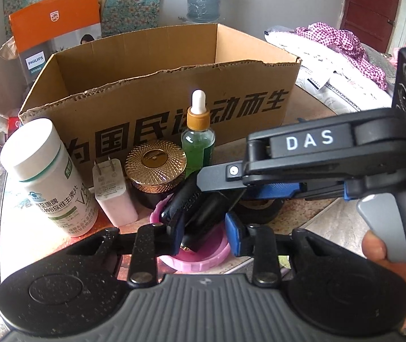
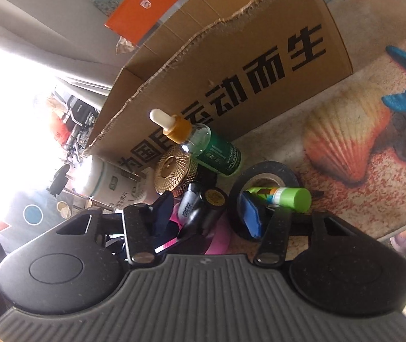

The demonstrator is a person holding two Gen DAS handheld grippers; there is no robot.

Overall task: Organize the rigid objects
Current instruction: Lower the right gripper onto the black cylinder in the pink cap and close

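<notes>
Two black tubes lie across a pink lid (image 1: pixel 197 259) in front of the cardboard box (image 1: pixel 157 85). My left gripper (image 1: pixel 204 228) reaches down over the lid, its blue pads closed on the nearer black tube (image 1: pixel 211 211); the other tube (image 1: pixel 180 199) rests against the left pad. My right gripper (image 2: pixel 207 211) comes in from the right, rolled on its side, and stands open. Both tubes (image 2: pixel 191 208) lie between its fingers, and its right pad (image 2: pixel 251 219) sits at the black tape roll (image 2: pixel 285 173). A green glue stick (image 2: pixel 291 198) lies on that roll.
In a row before the box stand a white vitamin bottle (image 1: pixel 46 171), a white charger plug (image 1: pixel 112 193), a gold-lidded jar (image 1: pixel 156 165) and a green dropper bottle (image 1: pixel 198 136). An orange carton (image 1: pixel 55 22) leans behind the box. A hand (image 1: pixel 388 256) holds the right gripper's handle.
</notes>
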